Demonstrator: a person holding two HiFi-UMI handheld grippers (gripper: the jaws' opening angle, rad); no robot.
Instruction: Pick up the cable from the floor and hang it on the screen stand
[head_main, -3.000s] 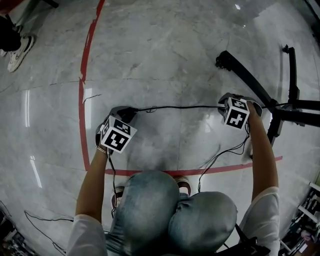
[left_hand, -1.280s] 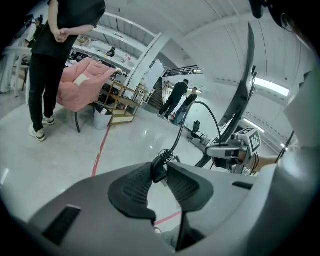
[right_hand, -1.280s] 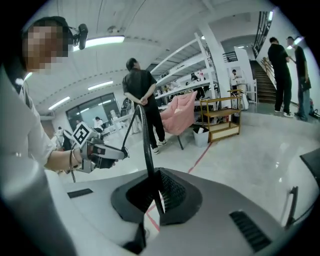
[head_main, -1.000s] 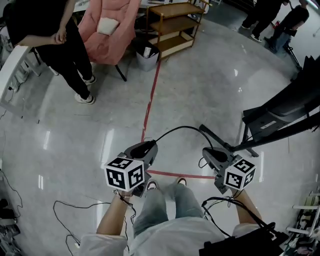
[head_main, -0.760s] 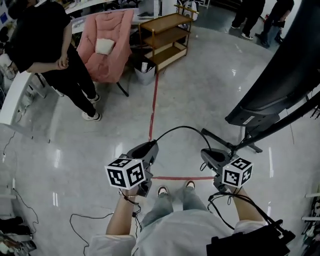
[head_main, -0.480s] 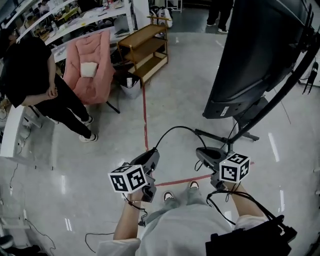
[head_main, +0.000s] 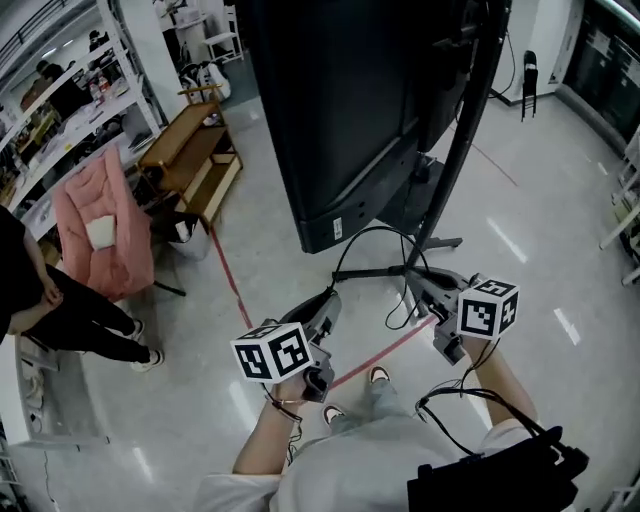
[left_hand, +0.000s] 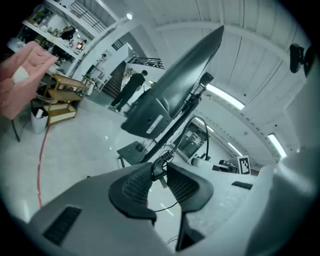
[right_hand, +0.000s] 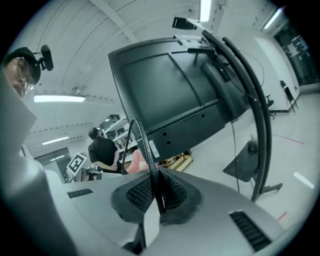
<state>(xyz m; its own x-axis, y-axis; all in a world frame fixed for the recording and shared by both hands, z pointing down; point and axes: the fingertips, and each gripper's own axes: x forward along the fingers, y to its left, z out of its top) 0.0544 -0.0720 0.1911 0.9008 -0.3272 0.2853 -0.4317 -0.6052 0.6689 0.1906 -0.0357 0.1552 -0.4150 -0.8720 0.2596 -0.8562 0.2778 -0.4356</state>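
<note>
While both grippers pinch it, the thin black cable (head_main: 372, 229) arcs between them above the glossy grey floor (head_main: 540, 210). The left gripper (head_main: 325, 303) is narrowly closed on a knotted stretch, and the right gripper (head_main: 420, 283) is clamped flat on the cord. Just beyond, the big black tilted screen (head_main: 340, 110) on its black stand pole (head_main: 465, 140) looms straight ahead. Farther left are a low wooden shelf (head_main: 190, 165) and a pink padded chair (head_main: 95, 225).

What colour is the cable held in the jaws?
The cable is black; it shows best in the right gripper view.

- Two grippers: left gripper (head_main: 323, 308), right gripper (head_main: 420, 287)
- One cable (head_main: 375, 229)
- One screen (head_main: 340, 110)
- One wooden shelf (head_main: 190, 160)
- One pink chair (head_main: 95, 235)
- Perhaps one bin (head_main: 185, 232), half hidden
- One bystander (head_main: 60, 320)
</note>
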